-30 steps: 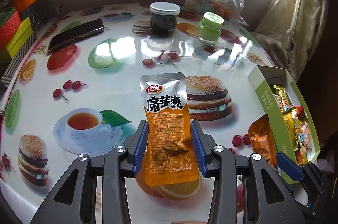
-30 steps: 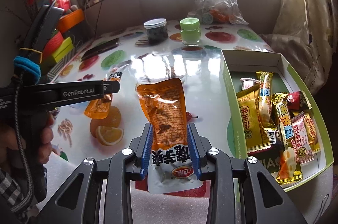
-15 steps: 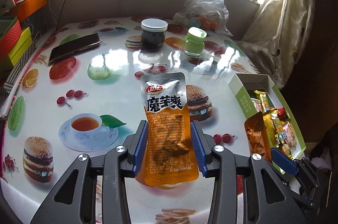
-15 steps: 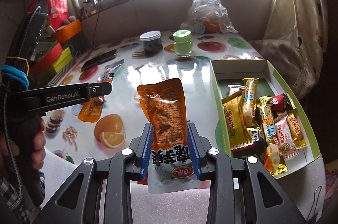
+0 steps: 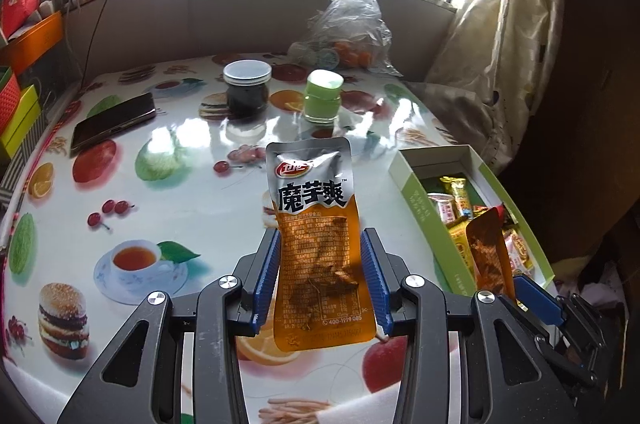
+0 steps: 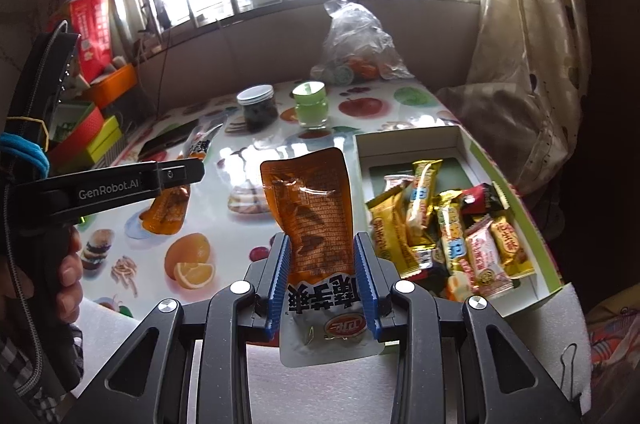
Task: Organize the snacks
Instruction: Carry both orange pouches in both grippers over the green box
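— Pinching anything, the left gripper?
— Yes, an orange konjac pouch, held upright above the fruit-print table, silver end up.
— And the right gripper?
— Clamped on a second orange pouch, silver end down, just left of the green box of wrapped snacks

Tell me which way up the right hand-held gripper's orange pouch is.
Upside down: the orange pouch sits with its silver label end low between the pads, characters inverted, orange end up.
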The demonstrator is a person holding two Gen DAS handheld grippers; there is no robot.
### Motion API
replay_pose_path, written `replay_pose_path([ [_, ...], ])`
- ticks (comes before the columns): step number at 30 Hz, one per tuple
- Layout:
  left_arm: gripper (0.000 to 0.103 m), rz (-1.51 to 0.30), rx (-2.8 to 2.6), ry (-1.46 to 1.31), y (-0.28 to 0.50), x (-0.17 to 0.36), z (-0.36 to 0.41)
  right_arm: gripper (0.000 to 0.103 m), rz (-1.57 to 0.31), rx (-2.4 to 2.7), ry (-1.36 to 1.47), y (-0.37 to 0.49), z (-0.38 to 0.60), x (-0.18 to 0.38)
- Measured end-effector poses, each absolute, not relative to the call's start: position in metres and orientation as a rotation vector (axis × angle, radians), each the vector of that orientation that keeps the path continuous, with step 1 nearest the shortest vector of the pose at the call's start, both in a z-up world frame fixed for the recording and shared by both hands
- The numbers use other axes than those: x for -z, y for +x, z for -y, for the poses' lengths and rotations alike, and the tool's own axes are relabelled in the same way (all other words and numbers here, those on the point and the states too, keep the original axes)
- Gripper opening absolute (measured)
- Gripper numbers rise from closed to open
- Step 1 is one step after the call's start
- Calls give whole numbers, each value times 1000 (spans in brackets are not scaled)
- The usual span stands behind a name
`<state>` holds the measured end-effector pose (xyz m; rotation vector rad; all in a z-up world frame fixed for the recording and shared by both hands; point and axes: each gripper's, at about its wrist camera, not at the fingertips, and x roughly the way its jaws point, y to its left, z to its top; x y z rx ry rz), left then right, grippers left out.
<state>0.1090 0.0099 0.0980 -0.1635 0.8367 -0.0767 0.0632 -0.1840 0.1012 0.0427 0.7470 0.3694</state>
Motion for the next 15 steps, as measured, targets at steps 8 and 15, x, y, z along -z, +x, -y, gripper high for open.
replay_pose_path([
  [8,42,-843,140,-162,120,-101,16,31,-744,-308,66,66,211,-102],
  [15,42,-847,174,-137,129,-103,37,31,-747,-271,82,68,227,-101],
])
